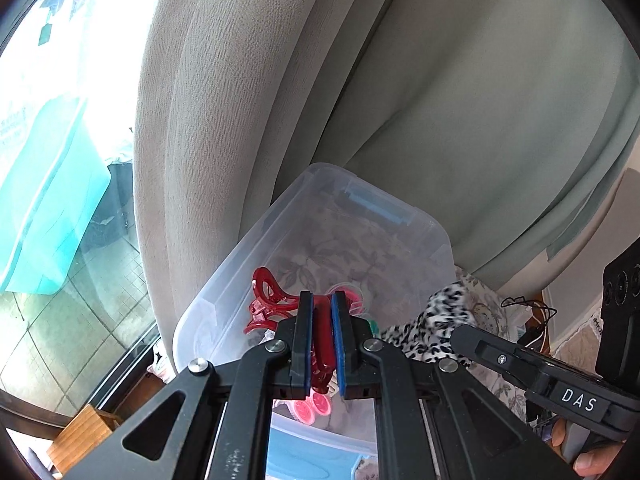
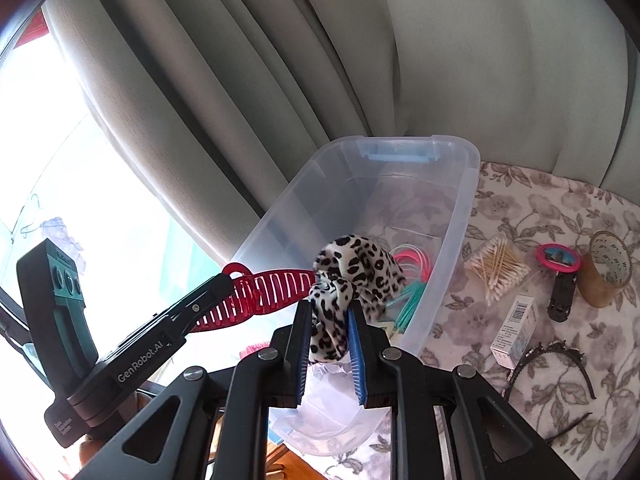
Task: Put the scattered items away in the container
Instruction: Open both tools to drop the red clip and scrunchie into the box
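The left claw (image 1: 322,312) is clamped on a red banana hair clip (image 1: 322,340), which is held over the near end of the clear plastic storage box (image 1: 256,248); in the right wrist view the same clip (image 2: 260,296) is seen jutting from that claw (image 2: 226,280) across the box's left wall; the right claw (image 2: 330,312) is gripping a leopard-print scrunchie (image 2: 352,272), the fabric bunched between its blue pads (image 2: 353,340) and held above the box (image 2: 460,216); pink and teal hair ties (image 2: 412,276) are seen lying on the box floor; on the floral-clothed counter (image 2: 552,380), to the right of the box, a bundle of cotton swabs (image 2: 498,266), a roll of clear tape (image 2: 608,268), a small white carton (image 2: 516,330), a black clip (image 2: 562,294) and a dark headband (image 2: 548,364) are still scattered; a pale curtain (image 2: 280,60) is hung behind the box.
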A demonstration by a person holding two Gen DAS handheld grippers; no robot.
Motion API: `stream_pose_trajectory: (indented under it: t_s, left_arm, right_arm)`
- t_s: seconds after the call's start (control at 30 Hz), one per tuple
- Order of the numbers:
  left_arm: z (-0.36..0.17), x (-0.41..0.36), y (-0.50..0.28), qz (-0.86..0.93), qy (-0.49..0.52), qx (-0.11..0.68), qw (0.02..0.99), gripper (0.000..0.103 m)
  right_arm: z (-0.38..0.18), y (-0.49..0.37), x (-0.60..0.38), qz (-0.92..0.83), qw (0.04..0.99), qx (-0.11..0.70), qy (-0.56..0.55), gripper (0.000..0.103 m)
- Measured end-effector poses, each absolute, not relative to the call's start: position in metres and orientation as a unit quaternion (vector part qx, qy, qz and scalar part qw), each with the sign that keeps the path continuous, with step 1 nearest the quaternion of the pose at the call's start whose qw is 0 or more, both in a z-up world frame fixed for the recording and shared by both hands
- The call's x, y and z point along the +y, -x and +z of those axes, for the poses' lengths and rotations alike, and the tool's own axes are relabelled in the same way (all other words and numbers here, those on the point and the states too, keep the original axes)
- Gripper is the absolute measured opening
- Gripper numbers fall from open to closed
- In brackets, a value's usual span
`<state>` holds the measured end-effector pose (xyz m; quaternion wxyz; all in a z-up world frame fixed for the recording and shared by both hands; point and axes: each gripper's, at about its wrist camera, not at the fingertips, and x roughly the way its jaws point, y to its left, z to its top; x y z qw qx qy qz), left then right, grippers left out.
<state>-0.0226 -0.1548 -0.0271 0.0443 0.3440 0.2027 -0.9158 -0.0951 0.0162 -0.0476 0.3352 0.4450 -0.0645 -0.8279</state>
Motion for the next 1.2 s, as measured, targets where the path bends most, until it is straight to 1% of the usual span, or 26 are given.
stream_pose_trajectory:
  t_s: [0.37, 0.43, 0.47, 0.5, 0.53, 0.57, 0.6, 0.63, 0.7, 0.77, 1.0, 1.07, 1.2]
  left_arm:
    - [-0.025, -0.143, 0.016, -0.917, -0.346, 0.194, 0.042, 0.009]
    - [-0.022, -0.148, 0.020, -0.916, -0.348, 0.196, 0.043, 0.011]
    - [-0.023, -0.147, 0.021, -0.915, -0.349, 0.196, 0.043, 0.016]
    - [-0.026, -0.151, 0.029, -0.915, -0.349, 0.198, 0.044, 0.024]
    - [-0.026, -0.150, 0.027, -0.915, -0.349, 0.199, 0.044, 0.028]
    - [-0.026, -0.149, 0.026, -0.915, -0.347, 0.200, 0.045, 0.035]
    - [-0.025, -0.147, 0.023, -0.916, -0.345, 0.201, 0.045, 0.038]
    - [-0.023, -0.149, 0.017, -0.916, -0.344, 0.200, 0.046, 0.039]
    - [-0.025, -0.169, 0.034, -0.917, -0.343, 0.197, 0.049, 0.045]
    - [-0.025, -0.168, 0.032, -0.917, -0.342, 0.197, 0.051, 0.049]
    - [-0.021, -0.164, 0.025, -0.918, -0.338, 0.200, 0.053, 0.057]
    - [-0.021, -0.160, 0.025, -0.919, -0.336, 0.201, 0.053, 0.057]
    - [-0.018, -0.158, 0.022, -0.920, -0.332, 0.200, 0.053, 0.058]
  right_arm:
    - [-0.050, 0.095, 0.014, -0.828, 0.333, -0.058, -0.447, 0.021]
    - [-0.050, 0.095, 0.014, -0.829, 0.332, -0.058, -0.447, 0.021]
    - [-0.050, 0.095, 0.015, -0.829, 0.332, -0.058, -0.447, 0.021]
    - [-0.049, 0.094, 0.016, -0.829, 0.331, -0.058, -0.447, 0.021]
    - [-0.049, 0.094, 0.016, -0.829, 0.331, -0.058, -0.447, 0.021]
    - [-0.049, 0.094, 0.017, -0.830, 0.330, -0.058, -0.446, 0.022]
    - [-0.048, 0.094, 0.017, -0.829, 0.331, -0.059, -0.446, 0.023]
    - [-0.048, 0.093, 0.017, -0.829, 0.332, -0.060, -0.446, 0.026]
    - [-0.047, 0.093, 0.018, -0.830, 0.332, -0.061, -0.445, 0.030]
    - [-0.046, 0.093, 0.018, -0.830, 0.331, -0.062, -0.444, 0.035]
    - [-0.039, 0.088, 0.025, -0.835, 0.328, -0.067, -0.437, 0.045]
    - [-0.037, 0.087, 0.028, -0.836, 0.328, -0.071, -0.434, 0.048]
    - [-0.033, 0.083, 0.035, -0.839, 0.327, -0.079, -0.429, 0.049]
